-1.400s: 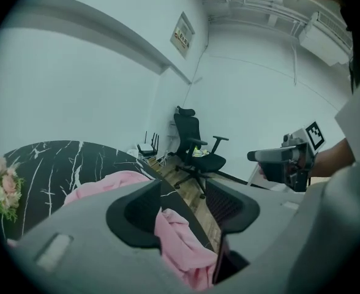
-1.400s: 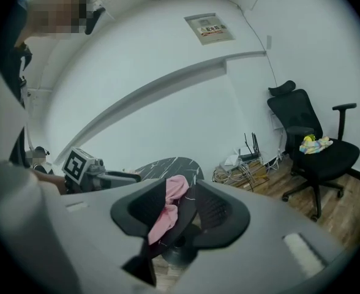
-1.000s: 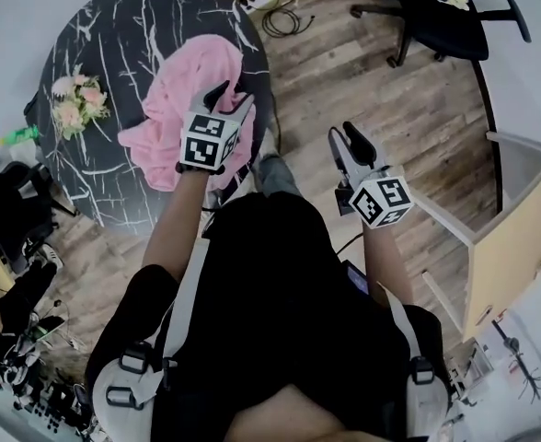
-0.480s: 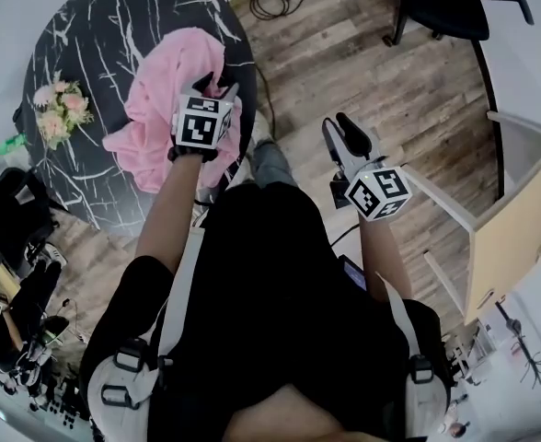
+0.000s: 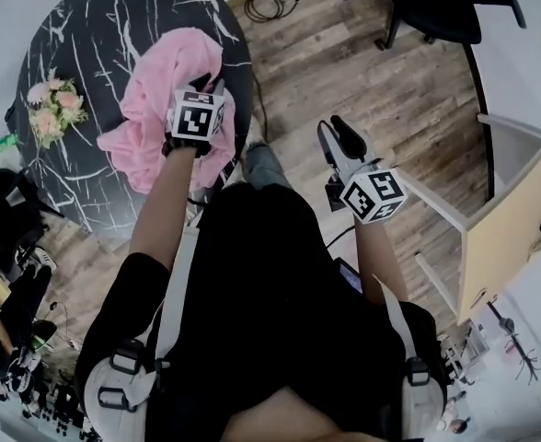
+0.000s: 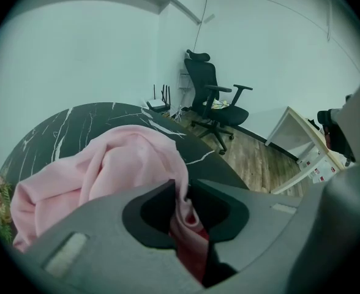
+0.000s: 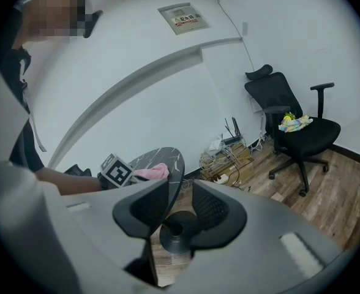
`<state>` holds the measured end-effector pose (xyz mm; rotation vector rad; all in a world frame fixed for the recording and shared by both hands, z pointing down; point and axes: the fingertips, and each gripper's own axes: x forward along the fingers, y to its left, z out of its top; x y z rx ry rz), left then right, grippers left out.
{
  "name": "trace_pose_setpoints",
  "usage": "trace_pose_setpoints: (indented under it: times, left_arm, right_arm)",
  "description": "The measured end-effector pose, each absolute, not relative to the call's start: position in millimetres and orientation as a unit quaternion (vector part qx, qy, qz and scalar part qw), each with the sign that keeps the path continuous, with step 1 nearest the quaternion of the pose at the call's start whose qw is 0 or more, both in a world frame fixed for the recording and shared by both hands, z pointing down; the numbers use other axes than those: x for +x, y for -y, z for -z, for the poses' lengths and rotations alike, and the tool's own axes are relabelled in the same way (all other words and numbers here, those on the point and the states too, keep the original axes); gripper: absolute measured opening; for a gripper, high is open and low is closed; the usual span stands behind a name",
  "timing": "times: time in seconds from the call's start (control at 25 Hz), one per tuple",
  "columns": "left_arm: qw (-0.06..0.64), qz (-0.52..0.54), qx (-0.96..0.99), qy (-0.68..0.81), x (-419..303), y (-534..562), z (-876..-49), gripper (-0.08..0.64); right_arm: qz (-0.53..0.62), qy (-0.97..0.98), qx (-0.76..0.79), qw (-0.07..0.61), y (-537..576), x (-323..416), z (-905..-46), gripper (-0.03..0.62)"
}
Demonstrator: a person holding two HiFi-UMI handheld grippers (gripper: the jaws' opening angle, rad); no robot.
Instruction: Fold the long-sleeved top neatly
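In the head view, the pink long-sleeved top (image 5: pixel 160 81) lies bunched on the round black marbled worktop (image 5: pixel 77 35). The heap spreads ahead and to the left of the left claw (image 5: pixel 206 86), which sits at its near right edge. The right claw (image 5: pixel 335 129) hangs over the wooden floor (image 5: pixel 390 90), well apart from the garment, so the left is clearly nearer. In the left gripper view, we see the jaws have just been closing and now pinch a soft, thick fold of the knit, with the rest mounding up beyond the tips. In the right gripper view, the jaws have just narrowed a little yet stand apart on nothing; the top (image 7: pixel 150 173) lies far ahead and left. We judge the next move needs that hem drawn out flat.
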<state>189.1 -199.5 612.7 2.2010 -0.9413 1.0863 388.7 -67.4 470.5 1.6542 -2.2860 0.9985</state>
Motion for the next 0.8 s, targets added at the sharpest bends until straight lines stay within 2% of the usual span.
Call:
trace_pose_setpoints:
  times: [0.08,0.44,0.8]
  left_arm:
    - [0.249,-0.396,0.81,0.353,182,202,-614,0.033]
    - [0.234,-0.337,0.839,0.358,153,172,-550,0.025]
    - [0.244,-0.279,0.839,0.399,52,103,-486,0.025]
  right_arm:
    - [-0.33,0.765,0.547,0.078,65,383,-469,0.123]
    - [-0.302,0.801,0.508,0.091,64,330,-444,0.118]
    - [-0.268,0.857,0.424,0.122,75,235,-438,0.117]
